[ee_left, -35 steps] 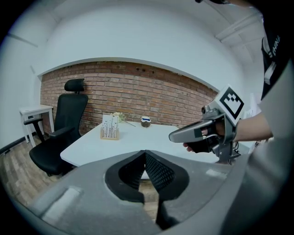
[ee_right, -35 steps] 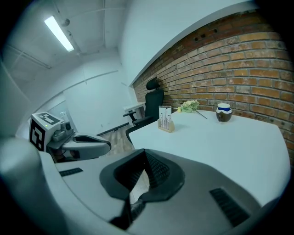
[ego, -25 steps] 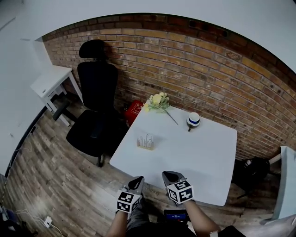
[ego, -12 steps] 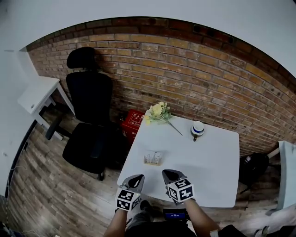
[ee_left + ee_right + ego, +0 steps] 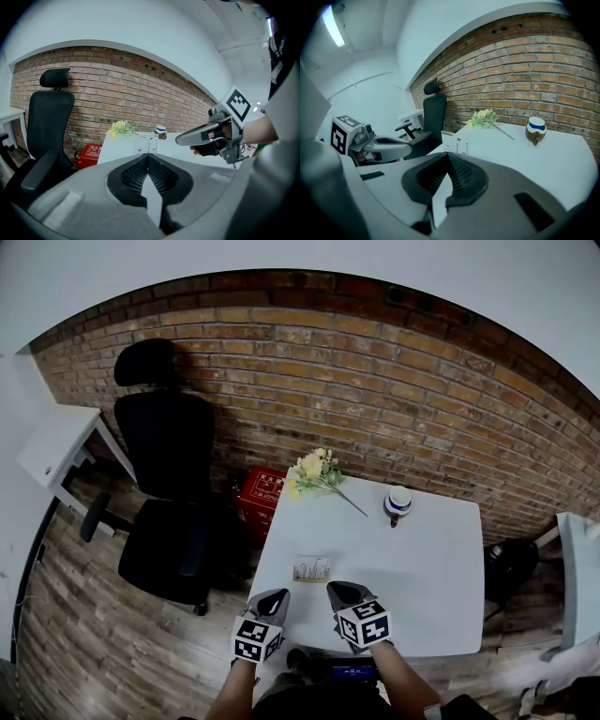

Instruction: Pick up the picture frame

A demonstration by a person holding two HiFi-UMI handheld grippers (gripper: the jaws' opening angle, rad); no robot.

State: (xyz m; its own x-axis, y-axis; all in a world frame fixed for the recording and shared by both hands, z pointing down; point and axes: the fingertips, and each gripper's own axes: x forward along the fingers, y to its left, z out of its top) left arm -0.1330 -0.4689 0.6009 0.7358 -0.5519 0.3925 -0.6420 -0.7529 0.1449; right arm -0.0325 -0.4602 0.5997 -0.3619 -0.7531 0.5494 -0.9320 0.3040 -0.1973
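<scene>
Picture frame [image 5: 311, 568] stands on white table [image 5: 436, 559], just beyond left gripper [image 5: 272, 600] and right gripper [image 5: 340, 593].

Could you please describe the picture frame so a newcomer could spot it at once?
Start at the white table against the brick wall. The picture frame stands upright on the table's near left part, nearer the person than the flowers and the cup. It alone is small, flat and rectangular, with a pale printed face.

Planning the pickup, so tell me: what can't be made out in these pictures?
Picture frame: too small in all three views to tell what it shows.
Red box: partly hidden by the table corner in the head view; its lettering is too small.
</scene>
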